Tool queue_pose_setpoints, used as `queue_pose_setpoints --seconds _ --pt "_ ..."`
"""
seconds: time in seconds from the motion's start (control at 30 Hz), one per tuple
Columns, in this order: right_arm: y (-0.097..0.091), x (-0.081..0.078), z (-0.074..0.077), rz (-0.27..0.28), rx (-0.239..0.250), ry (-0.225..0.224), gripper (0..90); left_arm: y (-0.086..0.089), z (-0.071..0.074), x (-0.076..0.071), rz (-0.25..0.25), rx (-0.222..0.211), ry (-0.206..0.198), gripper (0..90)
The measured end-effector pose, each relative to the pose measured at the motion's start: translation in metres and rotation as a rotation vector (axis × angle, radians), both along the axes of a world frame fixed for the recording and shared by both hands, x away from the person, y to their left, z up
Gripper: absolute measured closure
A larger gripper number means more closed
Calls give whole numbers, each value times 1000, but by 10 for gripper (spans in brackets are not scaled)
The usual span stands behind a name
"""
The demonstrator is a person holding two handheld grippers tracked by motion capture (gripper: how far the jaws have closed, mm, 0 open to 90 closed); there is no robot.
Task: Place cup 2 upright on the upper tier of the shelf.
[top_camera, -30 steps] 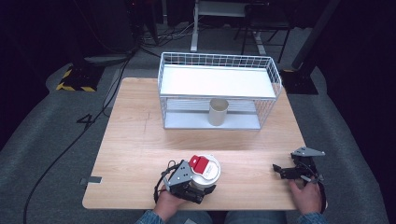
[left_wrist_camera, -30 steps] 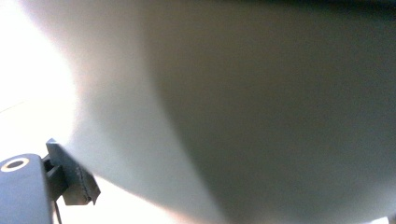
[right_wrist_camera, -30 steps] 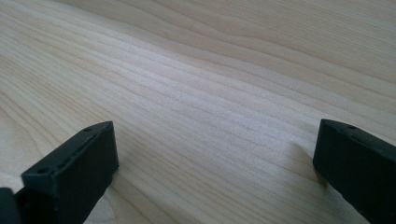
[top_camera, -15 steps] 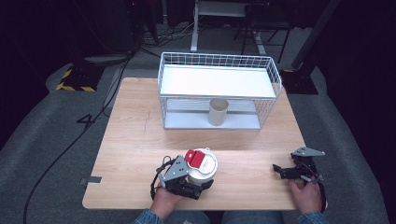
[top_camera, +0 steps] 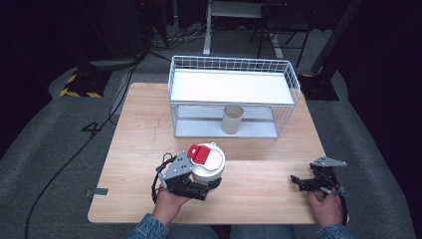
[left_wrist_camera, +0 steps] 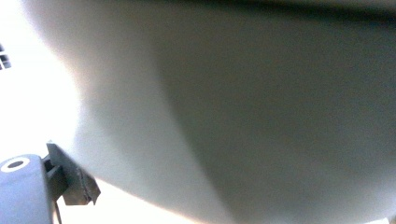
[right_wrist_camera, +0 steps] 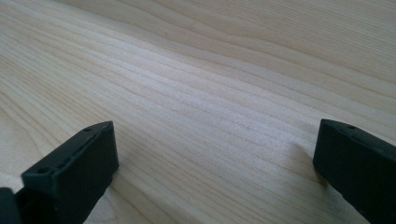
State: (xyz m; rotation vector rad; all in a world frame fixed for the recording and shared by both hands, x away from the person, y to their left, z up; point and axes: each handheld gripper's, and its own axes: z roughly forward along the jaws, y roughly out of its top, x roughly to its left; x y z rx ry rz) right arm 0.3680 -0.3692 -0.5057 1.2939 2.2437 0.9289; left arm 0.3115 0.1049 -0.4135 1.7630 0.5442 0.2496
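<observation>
Dark floor and cables surround a pale wooden table (top_camera: 149,129), with a white wire basket (top_camera: 234,94) standing at its far side and a small beige cup (top_camera: 232,119) inside the basket's lower level. Near the front edge, the left gripper (top_camera: 199,186) has its jaws part-closed on the side of a white container with a red flip lid (top_camera: 207,162), which looks raised off the tabletop; in the left gripper view its pale wall (left_wrist_camera: 261,116) sits hard against the camera. The right gripper (top_camera: 303,181) rests on the wood at the front right, jaws spread wide with nothing between them.

The main risk appears to be the grip itself: the container is round and smooth and is held from one side, so it could twist or slide out if the hand tips or hurries. Should it be headed for the basket, the wire rim could catch it, or it might knock the cup over.
</observation>
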Motion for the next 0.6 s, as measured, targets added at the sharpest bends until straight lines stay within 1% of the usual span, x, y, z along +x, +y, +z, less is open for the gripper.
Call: queue_pose_setpoints --seconds 0.07,0.13,0.17,0.2,0.23,0.3,0.4,0.6 --pt "0 0 0 0 0 0 2 0 6 1 7 -1 -1 95" --pt "0 0 0 0 0 0 2 1 13 3 8 13 -12 95" --pt "0 0 0 0 0 0 2 1 13 3 8 13 -12 95" --pt "0 0 0 0 0 0 3 0 19 4 10 13 -19 95" --pt "0 0 0 0 0 0 2 0 21 5 9 13 -26 95" --pt "0 0 0 0 0 0 3 1 27 8 1 -9 -22 95" --pt "0 0 0 0 0 0 3 2 36 13 0 -21 -23 95" --pt "0 0 0 0 0 0 3 2 54 21 12 4 -50 95"
